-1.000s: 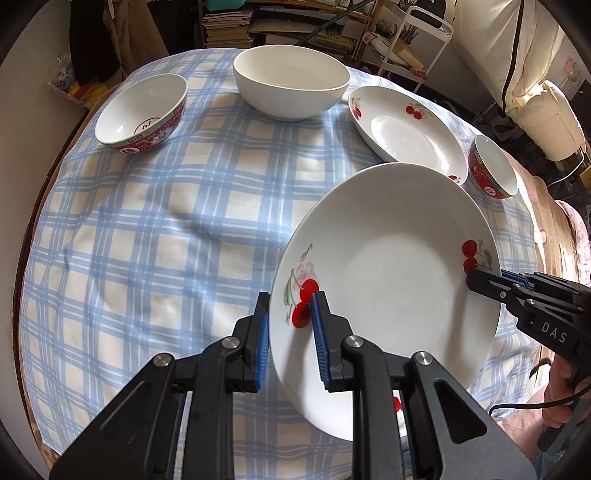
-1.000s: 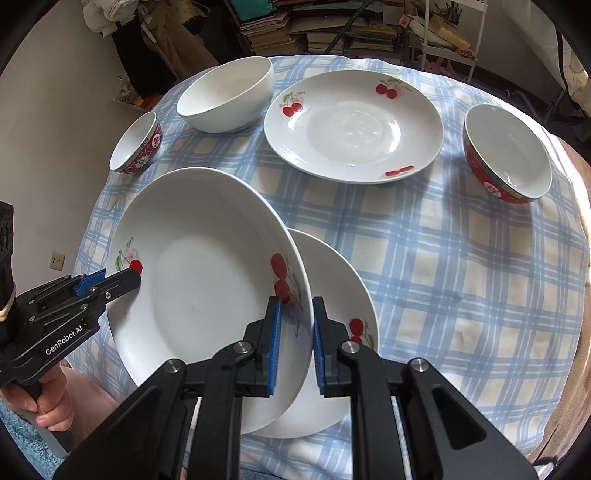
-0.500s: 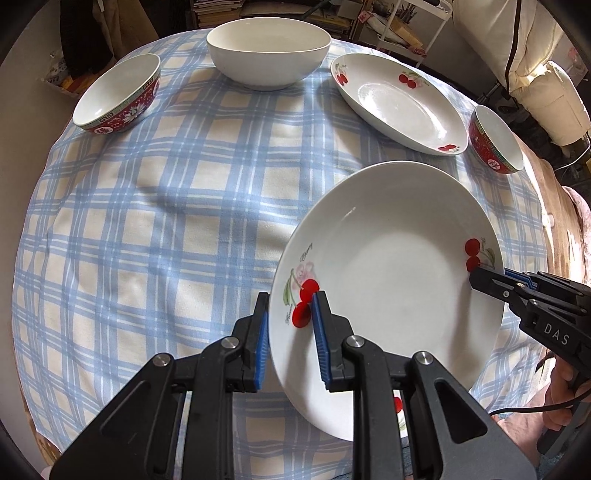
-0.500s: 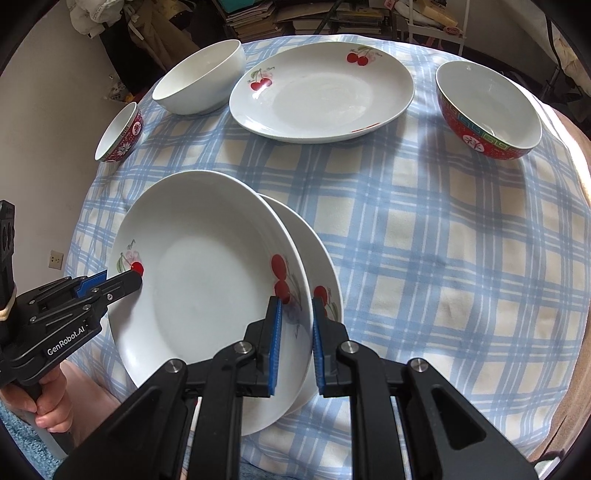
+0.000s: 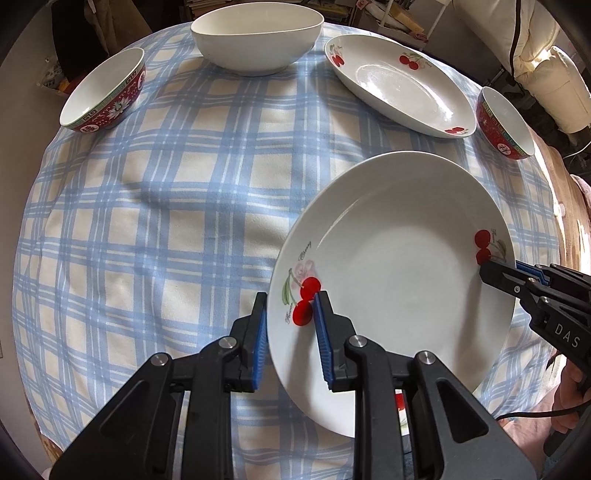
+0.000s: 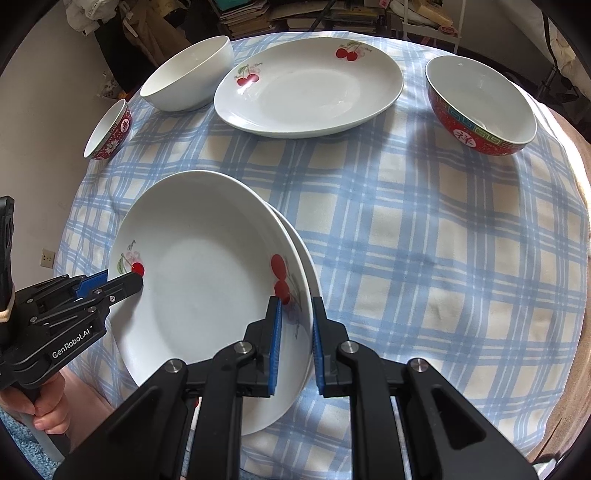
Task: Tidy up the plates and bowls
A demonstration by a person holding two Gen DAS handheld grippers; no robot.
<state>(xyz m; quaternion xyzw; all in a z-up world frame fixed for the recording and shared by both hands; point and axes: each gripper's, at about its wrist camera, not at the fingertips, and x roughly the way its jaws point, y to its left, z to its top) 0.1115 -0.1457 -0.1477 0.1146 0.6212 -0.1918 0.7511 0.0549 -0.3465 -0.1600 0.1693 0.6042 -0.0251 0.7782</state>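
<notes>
A: While both grippers grip the same plate (image 5: 402,280), what else is on the counter (image 5: 147,206)?

B: Checked cloth over it. Far side: big white bowl (image 5: 256,35), w/ a small red bowl (image 5: 105,94) off to its left and a second cherry plate (image 5: 399,83) to its right. Another red bowl (image 6: 480,107) sits at the far right edge. All well apart from the held plate.

A: Anything in the way?

B: Directly under the held plate there's a third plate (image 6: 308,266), flat on the cloth; only its right rim shows in the right wrist view. Can't tell if the two touch. Rest of the near cloth has nothing on it.

A: Fingers?

B: Left gripper (image 5: 290,339): fingers clamped on the plate's left rim, one above, one below, right at the cherry print. Right gripper (image 6: 295,343): fingers clamped on the opposite rim, also at a cherry print.

A: Where's the plate, how's it sit?

B: Near edge of the counter, btwn the two grippers, hollow side up. It's round, so no real long axis; the line btwn the two grip points runs left-right across the counter. It looks tilted in the fisheye, but can't tell which rim is higher.

A: Person?

B: Just a hand (image 6: 44,413) on the left gripper's handle, low in the right wrist view.
</notes>
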